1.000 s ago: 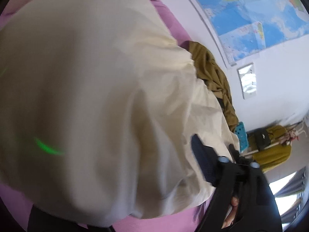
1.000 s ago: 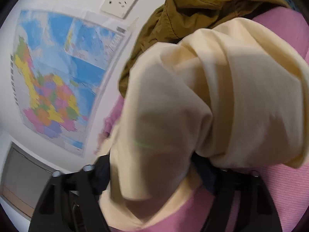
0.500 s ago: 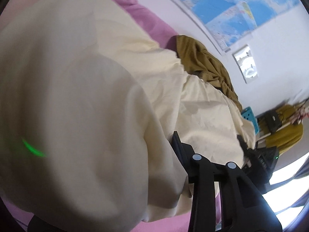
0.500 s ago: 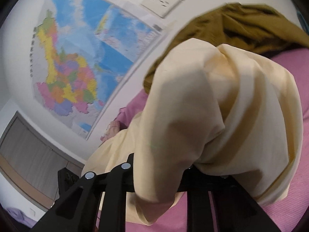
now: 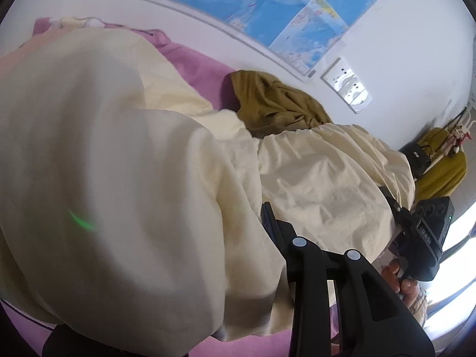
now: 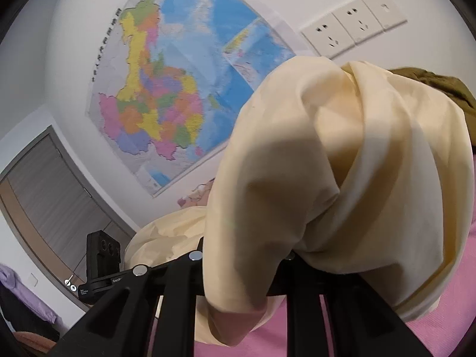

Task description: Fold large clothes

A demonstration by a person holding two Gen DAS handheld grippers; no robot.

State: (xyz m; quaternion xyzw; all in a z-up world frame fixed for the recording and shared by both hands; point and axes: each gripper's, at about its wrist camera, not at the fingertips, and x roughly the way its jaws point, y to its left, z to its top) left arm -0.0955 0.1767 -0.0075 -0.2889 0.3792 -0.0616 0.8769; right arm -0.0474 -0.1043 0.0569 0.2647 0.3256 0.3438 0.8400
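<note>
A large cream garment (image 5: pixel 119 178) is lifted off the pink bed (image 5: pixel 190 59) and stretches between both grippers. My left gripper (image 5: pixel 238 238) is shut on one end; cloth drapes over and hides its left finger, and the right finger (image 5: pixel 270 223) shows. My right gripper (image 6: pixel 253 261) is shut on the other end of the cream garment (image 6: pixel 342 163), which bunches over the fingers and hides their tips. The right gripper also shows in the left wrist view (image 5: pixel 422 232), held by a hand.
An olive-brown garment (image 5: pixel 276 104) lies crumpled on the bed by the wall. A map (image 6: pixel 166 95) and wall sockets (image 6: pixel 354 26) are on the wall. A yellow bag (image 5: pixel 440 163) hangs at far right. A grey door (image 6: pixel 44 193) stands to the left.
Both grippers have risen and tilted up with the cream garment. The cloth has spread wider between them, and more wall and map show.
</note>
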